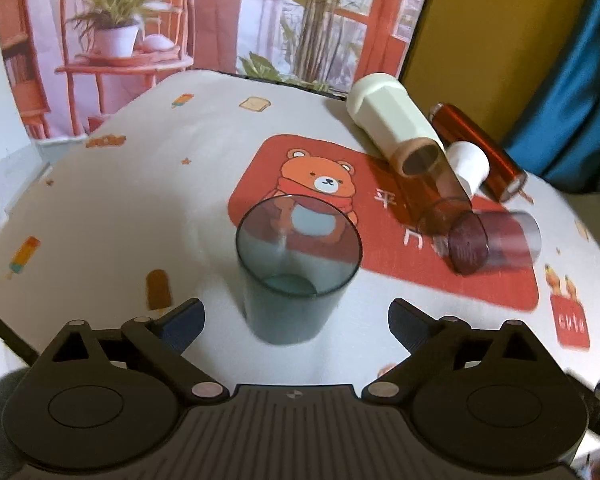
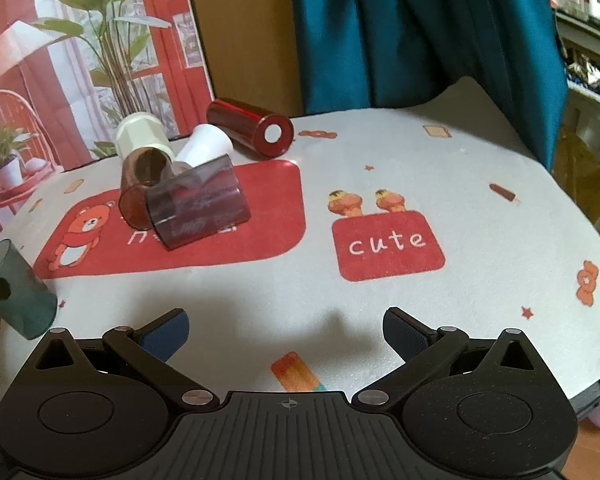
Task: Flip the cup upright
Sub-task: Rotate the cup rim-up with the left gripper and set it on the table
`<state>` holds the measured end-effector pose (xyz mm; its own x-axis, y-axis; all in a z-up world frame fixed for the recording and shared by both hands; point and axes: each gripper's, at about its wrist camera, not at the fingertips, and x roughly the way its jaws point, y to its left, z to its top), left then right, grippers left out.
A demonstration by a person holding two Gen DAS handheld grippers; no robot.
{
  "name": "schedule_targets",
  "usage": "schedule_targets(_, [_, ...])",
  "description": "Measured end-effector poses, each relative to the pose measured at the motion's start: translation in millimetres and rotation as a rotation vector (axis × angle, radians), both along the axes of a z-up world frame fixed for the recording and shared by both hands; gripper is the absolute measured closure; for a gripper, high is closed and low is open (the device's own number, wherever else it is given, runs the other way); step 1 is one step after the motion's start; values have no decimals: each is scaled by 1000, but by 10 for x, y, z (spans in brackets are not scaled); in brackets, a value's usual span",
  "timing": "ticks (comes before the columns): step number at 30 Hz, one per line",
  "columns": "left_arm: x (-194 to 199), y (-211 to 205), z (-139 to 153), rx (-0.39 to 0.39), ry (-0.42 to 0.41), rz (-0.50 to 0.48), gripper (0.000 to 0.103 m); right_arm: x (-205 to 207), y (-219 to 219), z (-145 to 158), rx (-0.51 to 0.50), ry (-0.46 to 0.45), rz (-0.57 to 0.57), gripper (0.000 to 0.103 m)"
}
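A teal translucent cup [image 1: 296, 272] stands upright on the table, mouth up, just ahead of my left gripper [image 1: 296, 320]. The left gripper is open, its fingers apart on either side of the cup's base, not touching it. The same cup [image 2: 18, 292] shows at the far left of the right wrist view. My right gripper [image 2: 286, 330] is open and empty above the tablecloth. A dark purple translucent cup [image 1: 492, 242] [image 2: 198, 206] lies on its side on the red bear mat [image 1: 340, 184].
A pile lies at the mat's far edge: a brown translucent cup [image 1: 432, 176] on its side, a cream cup [image 1: 388, 116], a small white cup [image 1: 468, 164] and a red cylinder [image 1: 480, 148]. A blue curtain [image 2: 420, 32] hangs behind the table. The table edge [image 2: 580, 216] curves at right.
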<state>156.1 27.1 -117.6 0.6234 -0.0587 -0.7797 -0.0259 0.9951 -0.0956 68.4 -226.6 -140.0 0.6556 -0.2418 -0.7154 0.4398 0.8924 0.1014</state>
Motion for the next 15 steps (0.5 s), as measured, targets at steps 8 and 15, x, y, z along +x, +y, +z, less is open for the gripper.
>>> schedule_targets(8, [-409, 66, 413, 95, -68, -96, 0, -112, 265, 484, -23, -24, 145, 0])
schedule_targets(15, [-604, 168, 762, 90, -114, -47, 0, -291, 438, 958, -62, -97, 154, 0])
